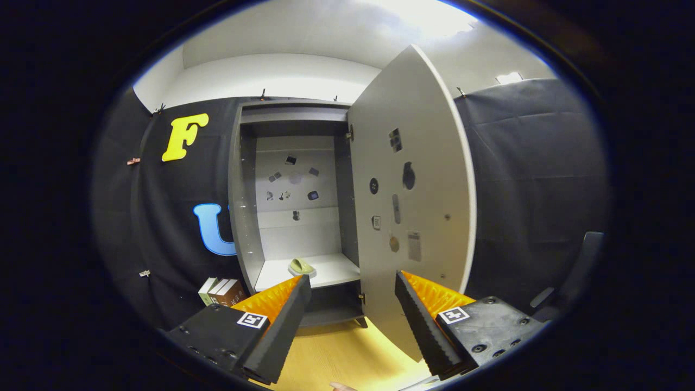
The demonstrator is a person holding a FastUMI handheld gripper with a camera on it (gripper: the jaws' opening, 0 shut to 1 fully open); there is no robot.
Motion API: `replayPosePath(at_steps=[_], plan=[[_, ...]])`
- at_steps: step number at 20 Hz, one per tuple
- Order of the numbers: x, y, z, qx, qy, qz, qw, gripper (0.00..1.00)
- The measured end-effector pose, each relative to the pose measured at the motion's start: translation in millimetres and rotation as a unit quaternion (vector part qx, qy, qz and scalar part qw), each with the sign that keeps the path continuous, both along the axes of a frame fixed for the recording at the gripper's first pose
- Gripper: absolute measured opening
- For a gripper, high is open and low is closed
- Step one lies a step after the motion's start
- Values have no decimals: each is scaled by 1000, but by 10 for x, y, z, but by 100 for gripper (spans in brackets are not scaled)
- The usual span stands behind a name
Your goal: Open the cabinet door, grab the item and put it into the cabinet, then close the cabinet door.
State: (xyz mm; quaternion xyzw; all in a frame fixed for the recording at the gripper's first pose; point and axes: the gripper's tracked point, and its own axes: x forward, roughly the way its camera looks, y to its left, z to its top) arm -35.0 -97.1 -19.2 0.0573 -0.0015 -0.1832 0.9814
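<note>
Open cabinet (245,217) mouth beyond door (418,179).

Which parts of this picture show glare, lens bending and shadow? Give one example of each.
Gripper view: glare washes out the ceiling light; the fisheye bows the open cabinet door into a curve; the cabinet is shadowed under its top; the open gripper looks sharp.

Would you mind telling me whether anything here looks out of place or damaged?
Nothing stands out. The cabinet door is swung wide open, a small greenish item rests flat on the shelf, and the gripper is open with nothing between its fingers.
</note>
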Motion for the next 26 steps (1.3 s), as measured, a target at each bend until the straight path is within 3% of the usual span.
replayPosePath(at_steps=[9, 14, 19, 21, 26], plan=[[-496, -1375, 120, -28, -28, -6, 999, 98], [-431, -2035, 84, -22, -34, 13, 999, 98], [-126, -2144, -203, 10, 3, 81, 997, 98], [-34, -2029, -227, 20, 0, 122, 992, 98], [223, -1789, -271, 51, -1, 174, 983, 98]])
